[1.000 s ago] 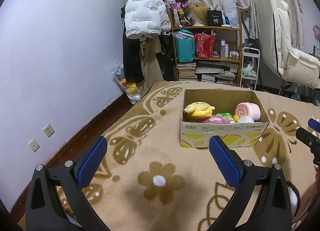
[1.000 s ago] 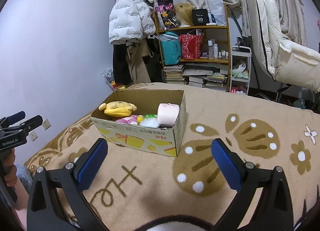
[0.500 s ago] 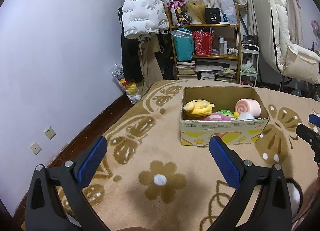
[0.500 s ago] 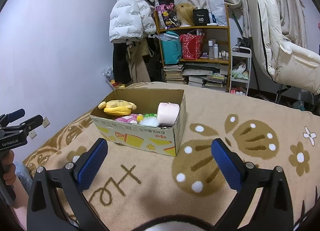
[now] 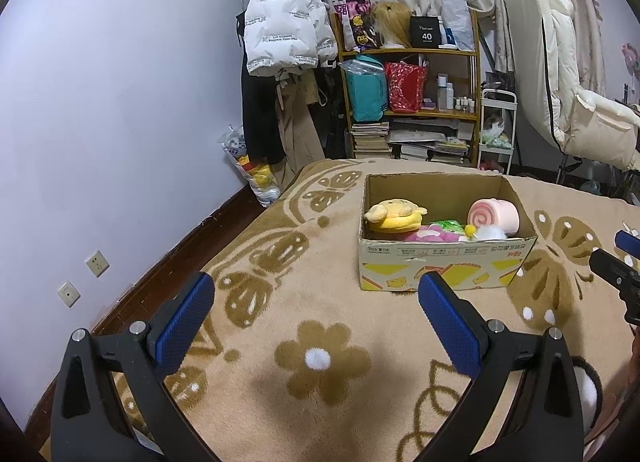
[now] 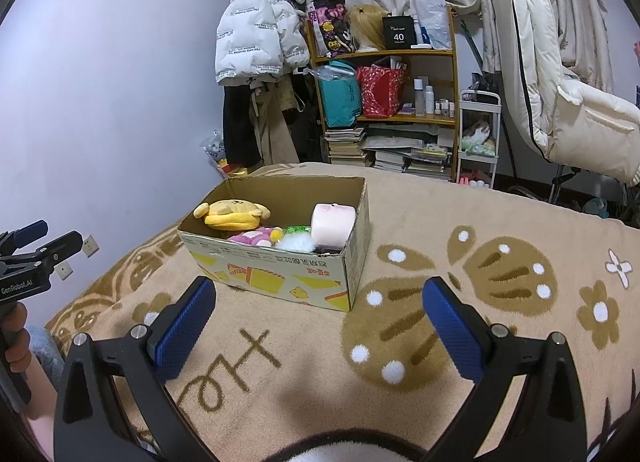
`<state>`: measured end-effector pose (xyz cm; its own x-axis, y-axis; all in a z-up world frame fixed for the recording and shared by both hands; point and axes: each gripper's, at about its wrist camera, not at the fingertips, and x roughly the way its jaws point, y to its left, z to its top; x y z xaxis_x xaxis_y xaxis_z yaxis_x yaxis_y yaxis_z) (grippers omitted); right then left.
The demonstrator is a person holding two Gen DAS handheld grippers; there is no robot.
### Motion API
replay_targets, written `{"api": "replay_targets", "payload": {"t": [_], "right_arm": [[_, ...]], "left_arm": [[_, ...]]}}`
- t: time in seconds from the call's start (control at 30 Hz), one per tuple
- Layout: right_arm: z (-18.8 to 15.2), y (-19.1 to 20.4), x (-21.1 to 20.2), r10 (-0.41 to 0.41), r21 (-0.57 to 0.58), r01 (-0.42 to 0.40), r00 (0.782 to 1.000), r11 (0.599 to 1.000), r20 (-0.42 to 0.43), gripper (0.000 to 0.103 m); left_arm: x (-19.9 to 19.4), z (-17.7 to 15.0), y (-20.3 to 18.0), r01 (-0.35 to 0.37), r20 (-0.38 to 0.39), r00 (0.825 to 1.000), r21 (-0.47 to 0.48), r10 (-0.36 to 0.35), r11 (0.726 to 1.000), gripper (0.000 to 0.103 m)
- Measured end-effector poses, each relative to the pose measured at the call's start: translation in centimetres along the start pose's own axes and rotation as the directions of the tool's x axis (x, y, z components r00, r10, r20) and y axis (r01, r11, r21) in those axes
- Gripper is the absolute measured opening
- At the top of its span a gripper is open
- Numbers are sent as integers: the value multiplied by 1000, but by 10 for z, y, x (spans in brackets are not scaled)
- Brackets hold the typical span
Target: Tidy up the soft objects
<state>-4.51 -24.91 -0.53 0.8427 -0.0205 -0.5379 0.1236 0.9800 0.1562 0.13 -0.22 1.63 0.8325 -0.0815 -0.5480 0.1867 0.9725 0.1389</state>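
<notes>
Cardboard box [image 5: 444, 262] of plush toys [image 5: 396, 216] on blanket [image 5: 280, 326], both tongs [image 5: 316, 304] [image 6: 320, 308] spread empty, hand [image 6: 14, 342] only in right view

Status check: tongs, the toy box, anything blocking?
Left tongs open, empty. Right tongs open, empty. Cardboard box on blanket, yellow plush and pink roll inside. Nothing blocking.

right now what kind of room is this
Most likely a lived-in bedroom: a patterned blanket spread like a bed cover, a puffer jacket hanging by the wall, and a cluttered shelf of bags, bottles and books.
</notes>
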Motion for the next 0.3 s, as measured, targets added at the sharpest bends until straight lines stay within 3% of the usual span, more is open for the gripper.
{"api": "replay_targets", "payload": {"t": [0.3], "right_arm": [[0,-1,0,0,1,0,1000,1000,-1,103]], "left_arm": [[-1,0,-4,13,0,1000,6,-13,1000,101]]}}
